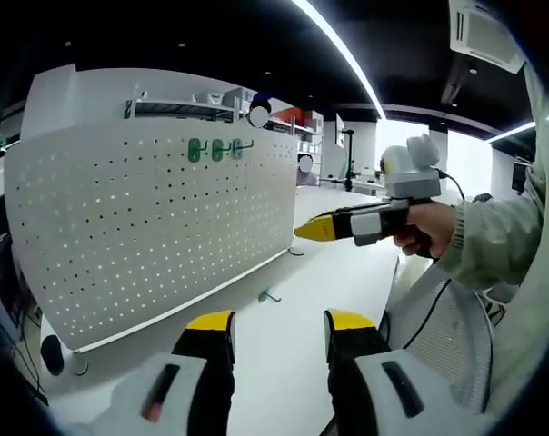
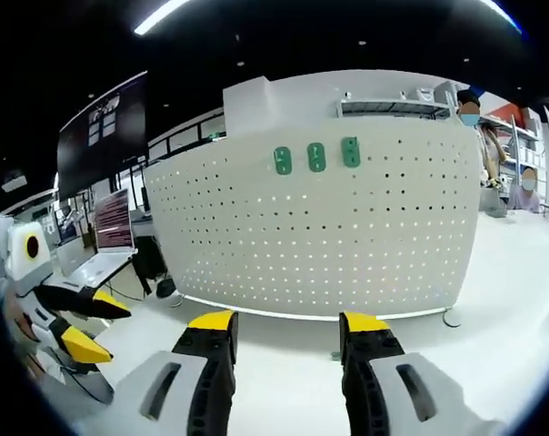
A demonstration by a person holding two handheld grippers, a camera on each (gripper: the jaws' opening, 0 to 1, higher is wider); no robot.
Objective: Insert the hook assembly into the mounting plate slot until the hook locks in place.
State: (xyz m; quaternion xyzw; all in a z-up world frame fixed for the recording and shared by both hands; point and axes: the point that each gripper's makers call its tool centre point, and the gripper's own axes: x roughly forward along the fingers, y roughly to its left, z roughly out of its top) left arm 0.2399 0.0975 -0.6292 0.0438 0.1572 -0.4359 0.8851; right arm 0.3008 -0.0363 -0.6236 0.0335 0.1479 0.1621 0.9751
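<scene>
Green hook assemblies (image 2: pixel 316 156), three in a row, already sit high on the upright white perforated mounting plate (image 2: pixel 347 236) standing on the white worktop (image 2: pixel 284 363), while the left gripper (image 1: pixel 279 331) and right gripper (image 2: pixel 285 334) hover apart and empty, with open worktop before the plate's near edge.

The left gripper view looks along the white desk (image 1: pixel 338 272) from one end of the upright pegboard (image 1: pixel 147 236), seeing it at a slant. The right gripper view faces the pegboard (image 2: pixel 329 227) squarely from nearby. Both share the board, its green plates (image 2: pixel 316 156) and the desk.
</scene>
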